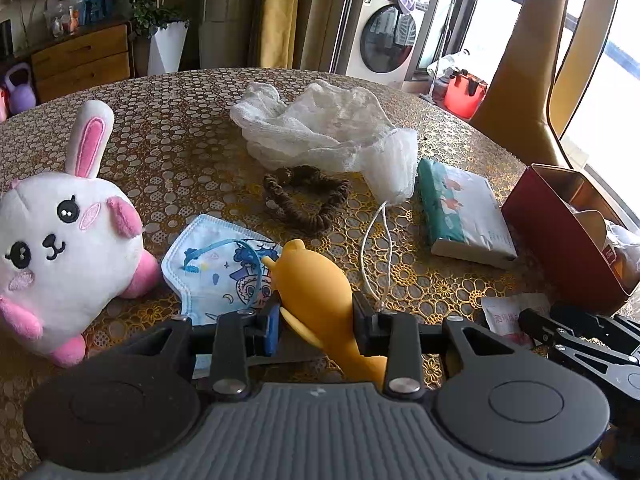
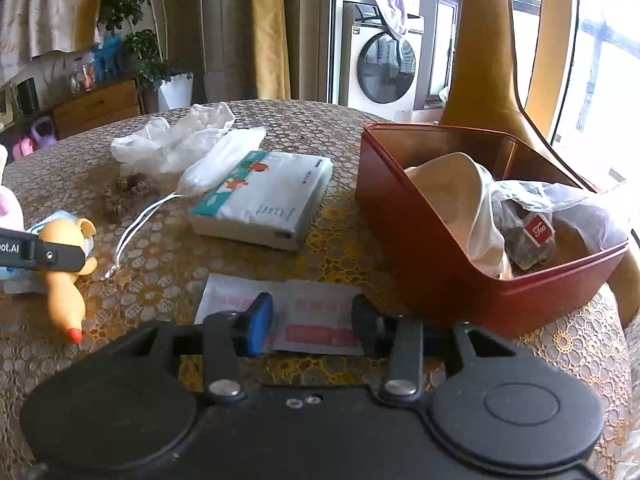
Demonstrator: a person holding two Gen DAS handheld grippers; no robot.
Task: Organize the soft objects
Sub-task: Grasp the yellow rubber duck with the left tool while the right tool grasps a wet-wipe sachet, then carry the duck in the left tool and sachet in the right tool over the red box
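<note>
My left gripper [image 1: 316, 320] clamps the yellow rubber toy [image 1: 316, 292] at lower centre; my right gripper [image 2: 312, 326] stands parted over a flat sachet [image 2: 316, 316]. The red tin [image 2: 400, 216], right, holds a few items; most remain.

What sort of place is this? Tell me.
Most likely a lived-in home, a dining or living area beside a laundry nook: a washing machine behind the lace-covered table, a potted plant, and a wooden drawer chest.

left hand-held gripper [image 1: 316, 316]: jaws clamped, angled down | right hand-held gripper [image 2: 312, 320]: jaws apart, angled down
</note>
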